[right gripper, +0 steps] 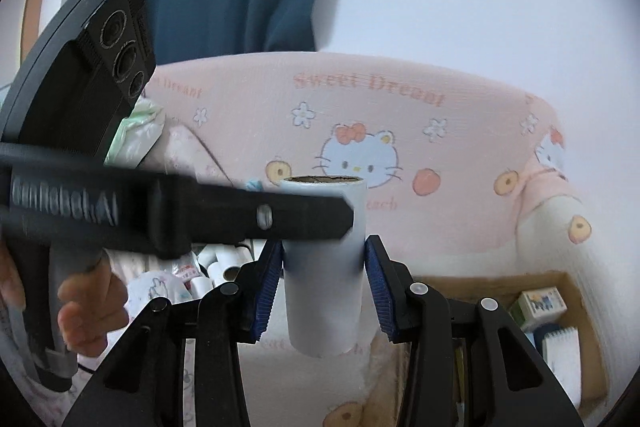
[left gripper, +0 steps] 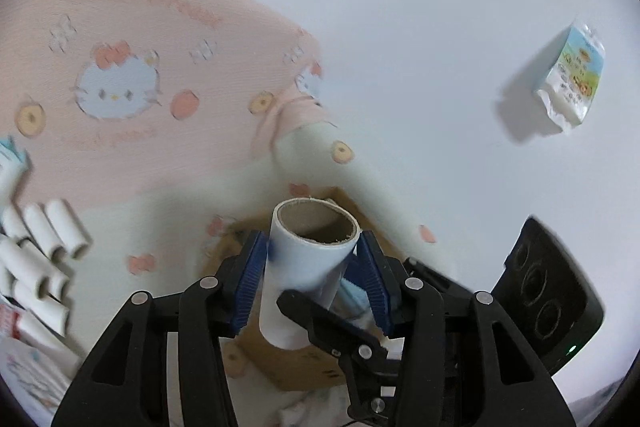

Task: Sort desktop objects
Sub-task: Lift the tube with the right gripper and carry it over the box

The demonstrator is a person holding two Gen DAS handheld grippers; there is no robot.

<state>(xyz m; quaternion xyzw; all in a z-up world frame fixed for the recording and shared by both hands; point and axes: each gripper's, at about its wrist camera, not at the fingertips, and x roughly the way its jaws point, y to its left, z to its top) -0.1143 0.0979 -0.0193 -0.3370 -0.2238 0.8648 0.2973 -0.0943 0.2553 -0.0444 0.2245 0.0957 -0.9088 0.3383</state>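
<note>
Many spare tubes beside blanket

"Sweet Dream" on pink cloth (twice, blurred); "GenRobot.AI" on black handle.

I see the tube upright between my right gripper fingers, in front of the blanket. To the tube's right, a cardboard box holds a notepad and a small carton. To its left, a heap of spare tubes lies behind my left gripper.
</note>
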